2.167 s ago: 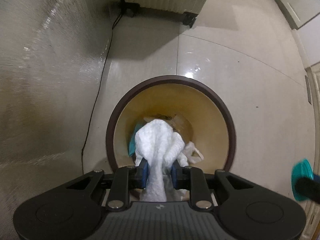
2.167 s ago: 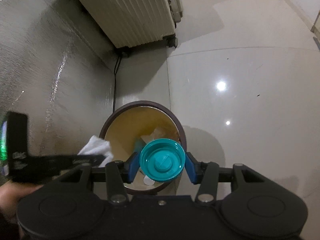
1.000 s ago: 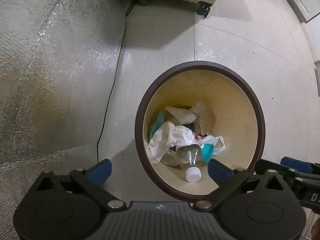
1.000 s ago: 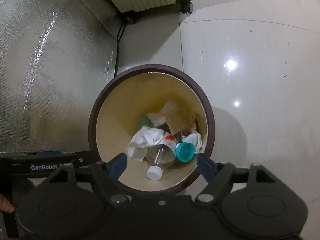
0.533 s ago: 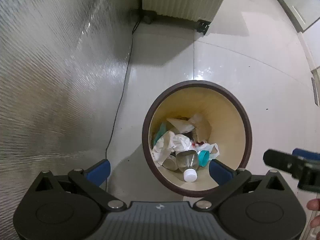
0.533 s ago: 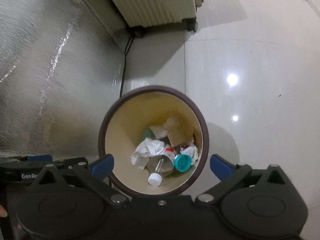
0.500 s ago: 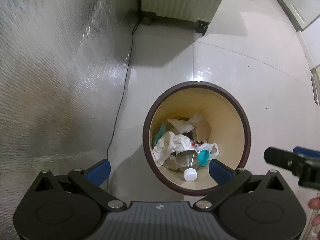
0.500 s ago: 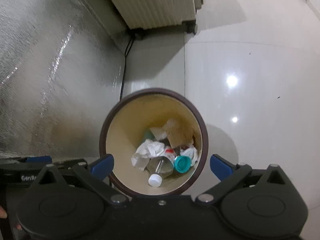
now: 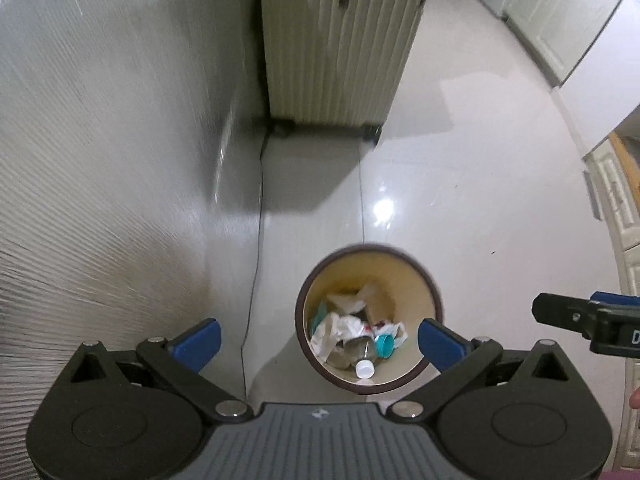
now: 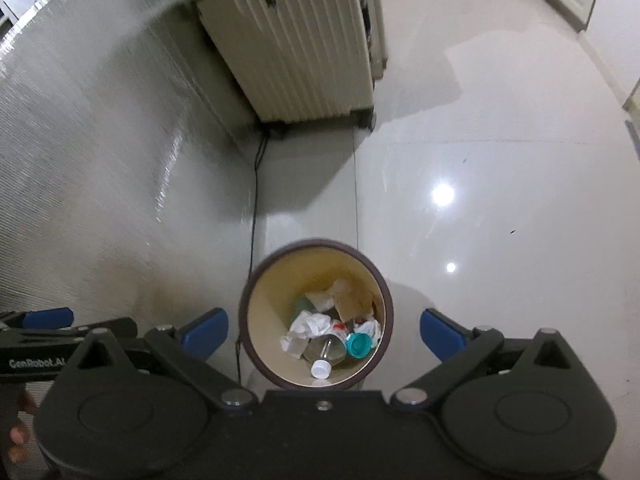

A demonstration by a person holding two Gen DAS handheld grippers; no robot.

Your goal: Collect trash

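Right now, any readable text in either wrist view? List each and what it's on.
"GenRobot.AI": left gripper body, seen from the right wrist; the last letters are blurred.
"D": right gripper body, cut off by the frame edge in the left wrist view.
Clear bottle label in the bin: too small to read.

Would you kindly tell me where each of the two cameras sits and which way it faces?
Left wrist: on the left tool, facing steeply down at the bin; its open fingers show, the right tool at the right edge.
Right wrist: on the right tool, facing down at the bin; the left tool at the left edge.
Shared: bin, bottle, teal lid, suitcase.
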